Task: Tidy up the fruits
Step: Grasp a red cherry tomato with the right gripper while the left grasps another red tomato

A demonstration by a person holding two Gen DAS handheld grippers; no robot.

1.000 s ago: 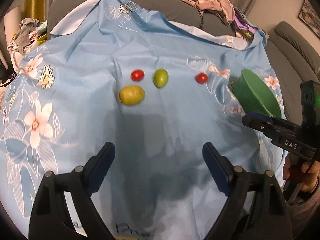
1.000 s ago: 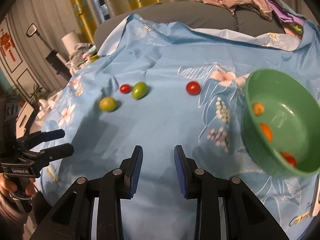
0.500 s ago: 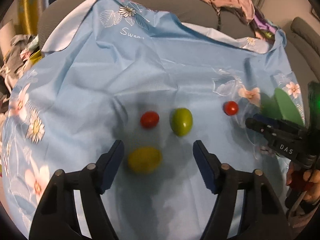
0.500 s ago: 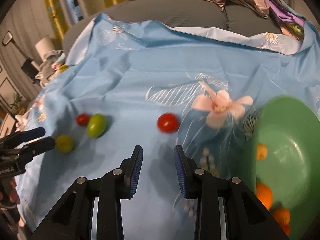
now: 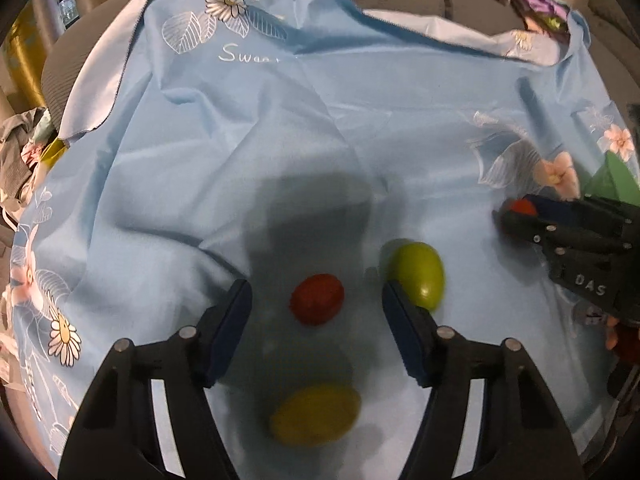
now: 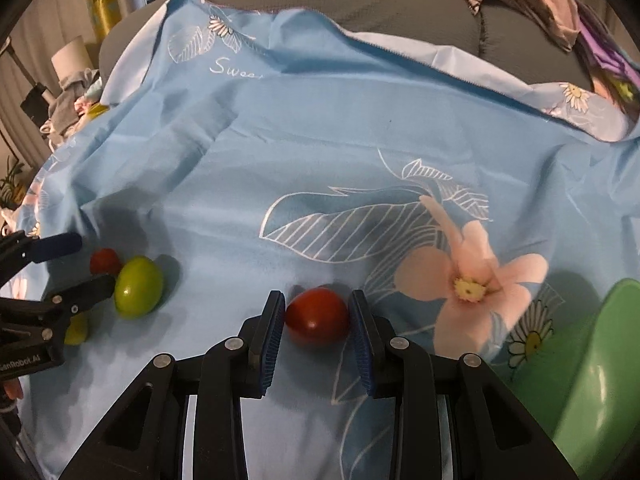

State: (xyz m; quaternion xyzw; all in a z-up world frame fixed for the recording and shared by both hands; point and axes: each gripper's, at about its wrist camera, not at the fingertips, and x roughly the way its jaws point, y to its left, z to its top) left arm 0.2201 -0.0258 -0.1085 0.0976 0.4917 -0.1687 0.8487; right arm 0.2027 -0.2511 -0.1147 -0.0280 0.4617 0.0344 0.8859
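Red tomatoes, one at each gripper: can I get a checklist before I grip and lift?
1. Left tomato centred between the left gripper jaws: ok.
2. Left pads on it: not ok. The jaws have just been closing, but gaps remain on both sides.
3. Green fruit clear of the left gripper's finger: cannot tell, they overlap.
4. Right tomato between the right gripper pads: ok, against both sides.
5. Right grip firm: cannot tell.
6. Green bowl in sight: ok.
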